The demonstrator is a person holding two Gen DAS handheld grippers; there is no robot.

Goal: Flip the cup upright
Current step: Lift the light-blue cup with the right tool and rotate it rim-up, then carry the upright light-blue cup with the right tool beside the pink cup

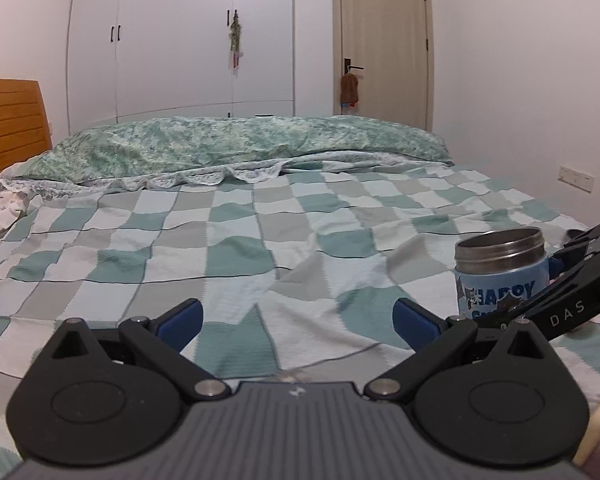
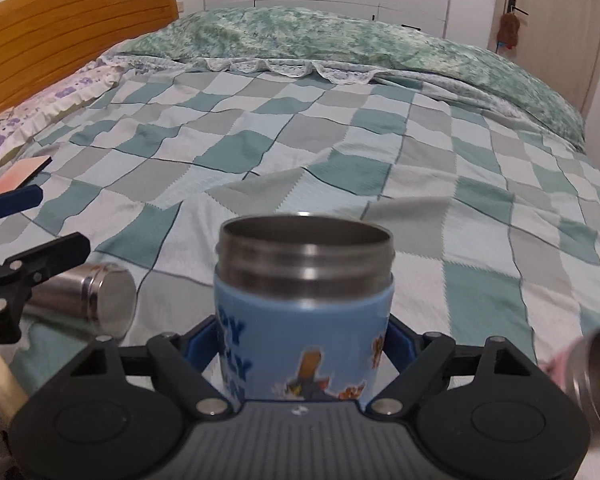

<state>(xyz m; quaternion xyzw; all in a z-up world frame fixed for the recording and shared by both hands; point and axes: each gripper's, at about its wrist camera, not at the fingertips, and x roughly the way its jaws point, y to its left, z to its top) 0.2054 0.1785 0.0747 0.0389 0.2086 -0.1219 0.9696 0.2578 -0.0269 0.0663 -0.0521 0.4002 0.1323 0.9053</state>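
In my right wrist view the cup [image 2: 305, 304] fills the lower centre: a steel cylinder with a ridged, threaded neck and open mouth facing up, wrapped below in a smooth light-blue sleeve with cartoon prints and dark blue lettering. It stands upright, its base hidden behind my gripper body. My right gripper [image 2: 300, 344] is grasping the cup, with the blue pads [image 2: 198, 346] pressed against the sleeve on either side; the right pad is mostly hidden behind the cup wall.

At the left of that frame a brushed steel flask [image 2: 90, 304] lies on its side, its flat round end turned toward me, its other end cut off behind the left gripper's black linkage. At the lower right edge another shiny metal cylinder [image 2: 598, 380] with something pink behind it is blurred and cropped; I cannot tell what it is.

In the left wrist view my left gripper [image 1: 298, 320] is released, fingers spread wide with only blanket between them. The cup [image 1: 502, 276] sits at the right of the frame, partly covered by the right gripper's black arm.

Everything rests on a soft, wrinkled checked blanket [image 2: 340, 140] in teal, grey and white. Beyond it lies a mottled green quilt [image 1: 240, 144] with a lace-edged hem, and a slatted wooden headboard [image 2: 72, 28] in the upper left.
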